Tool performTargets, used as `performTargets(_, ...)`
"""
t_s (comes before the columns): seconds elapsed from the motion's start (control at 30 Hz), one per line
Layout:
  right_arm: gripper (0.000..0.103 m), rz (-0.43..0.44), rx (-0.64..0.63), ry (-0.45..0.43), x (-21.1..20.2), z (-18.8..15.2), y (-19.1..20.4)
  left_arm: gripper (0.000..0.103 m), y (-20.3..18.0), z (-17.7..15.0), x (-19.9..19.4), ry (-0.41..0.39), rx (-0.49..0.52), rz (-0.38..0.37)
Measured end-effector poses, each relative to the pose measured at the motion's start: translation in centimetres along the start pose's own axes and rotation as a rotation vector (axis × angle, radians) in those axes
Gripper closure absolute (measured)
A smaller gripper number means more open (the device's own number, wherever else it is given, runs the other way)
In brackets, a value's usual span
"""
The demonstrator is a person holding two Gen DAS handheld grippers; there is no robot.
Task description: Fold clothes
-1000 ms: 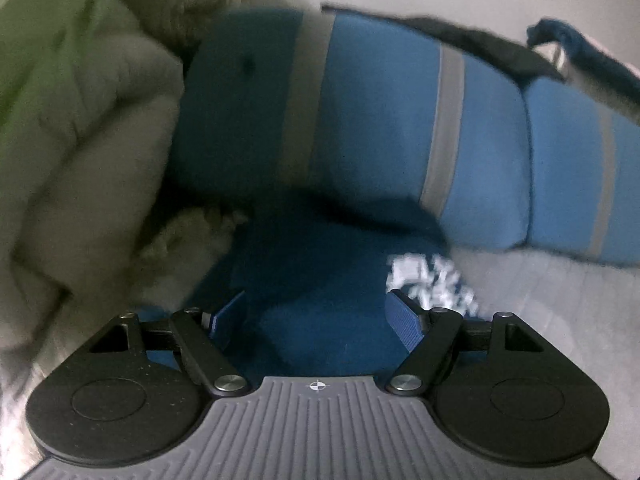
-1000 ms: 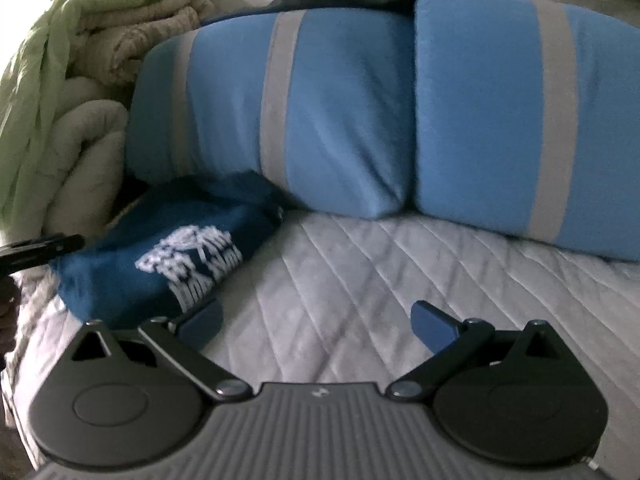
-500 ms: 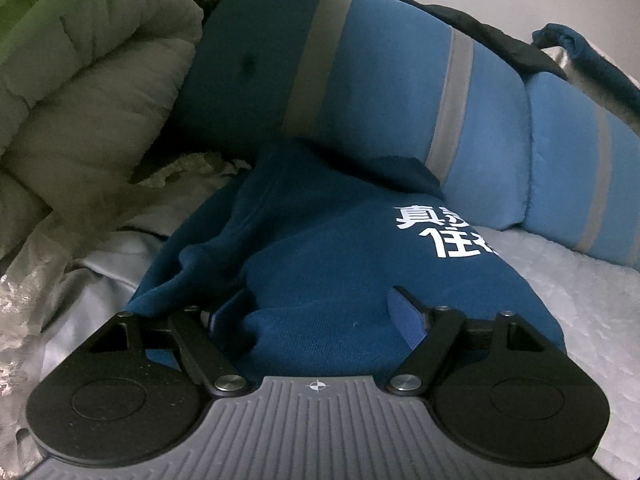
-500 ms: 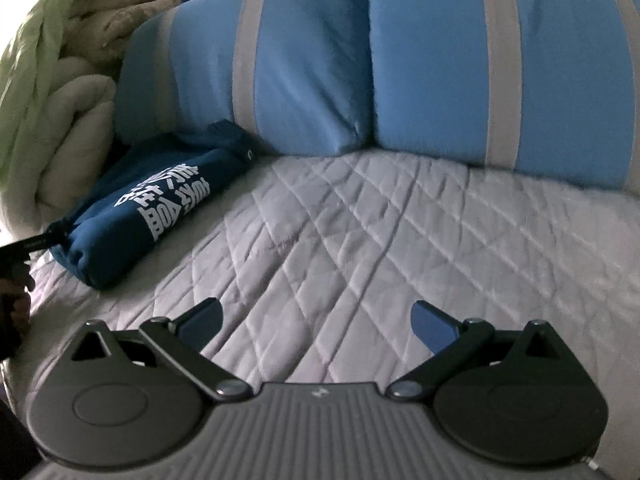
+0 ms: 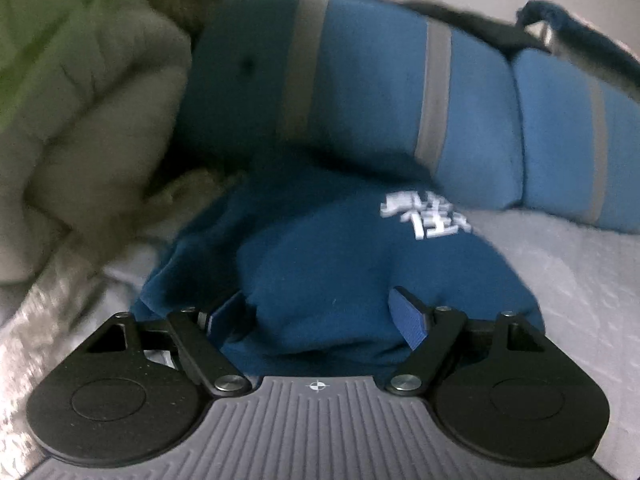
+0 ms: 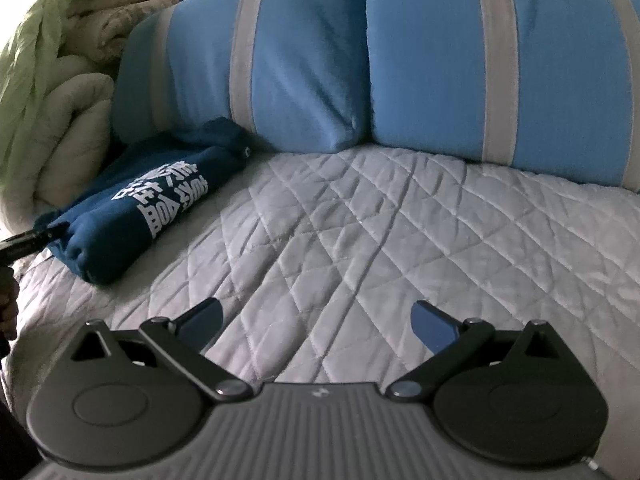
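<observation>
A navy garment (image 5: 340,272) with white printed lettering is folded into a thick roll. It lies on the quilted grey bedspread (image 6: 360,240) at the left, with its far end against a striped blue pillow (image 6: 300,72). My left gripper (image 5: 316,312) is at the near end of the roll, and the cloth fills the gap between its fingers and buries the left pad. In the right wrist view the garment (image 6: 152,200) shows its whole length, with the left gripper (image 6: 24,240) at its end. My right gripper (image 6: 316,320) hovers open over bare quilt, apart from the garment.
Two blue pillows with grey stripes (image 5: 360,100) (image 6: 500,60) lean along the back of the bed. A heap of cream and green duvets (image 6: 60,80) rises at the left, close to the garment. Dark clothing lies behind the pillows. A hand (image 6: 8,300) shows at the left edge.
The navy roll came down from against the pillow and now lies flat on the quilt, still between my left fingers. My right gripper drew back from it, then stayed still.
</observation>
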State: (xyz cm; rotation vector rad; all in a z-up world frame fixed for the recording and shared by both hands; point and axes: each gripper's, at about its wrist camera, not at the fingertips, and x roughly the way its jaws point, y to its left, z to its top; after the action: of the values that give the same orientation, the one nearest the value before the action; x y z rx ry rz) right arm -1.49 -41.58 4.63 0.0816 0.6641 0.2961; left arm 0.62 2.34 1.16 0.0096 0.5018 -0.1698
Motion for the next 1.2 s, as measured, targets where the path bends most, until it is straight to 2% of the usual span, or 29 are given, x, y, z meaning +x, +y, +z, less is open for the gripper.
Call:
performTargets(0.1, 0.000, -0.005, -0.009, 0.002, 0.2, 0.0, 0.1, 0.022, 0.1, 1.6, -0.1, 0.065, 0.002, 0.002)
performTargets(0.2, 0.000, 0.006, -0.005, -0.020, 0.3, 0.8, 0.4, 0.022, 0.0, 3.4, -1.5, 0.082, 0.059, 0.037)
performTargets(0.3, 0.000, 0.020, 0.033, -0.070, 0.0, 2.9, 1.1, 0.022, 0.4, 5.2, -4.0, 0.070, 0.109, 0.093)
performTargets(0.4, 0.000, 0.039, 0.058, -0.143, -1.1, 6.0, 2.4, 0.022, 2.2, 7.5, -7.3, 0.055, 0.084, 0.099)
performTargets(0.5, 0.000, 0.067, 0.030, -0.218, -2.8, 9.1, 4.4, 0.022, 4.2, 10.4, -10.8, 0.033, 0.058, 0.119)
performTargets(0.67, 0.000, 0.113, 0.020, -0.340, -7.1, 13.4, 5.9, 0.022, 7.2, 15.3, -16.5, 0.015, -0.019, 0.128)
performTargets(0.8, 0.000, 0.147, 0.061, -0.432, -11.5, 15.8, 5.4, 0.022, 7.9, 18.7, -21.0, -0.051, -0.026, 0.124)
performTargets(1.03, 0.000, 0.100, 0.079, -0.587, -22.1, 18.2, 2.8, 0.021, 6.3, 23.4, -27.4, -0.193, -0.010, 0.068)
performTargets(1.2, 0.000, -0.070, -0.008, -0.667, -27.7, 17.3, -0.6, 0.017, 4.3, 23.5, -29.4, -0.248, -0.028, 0.001)
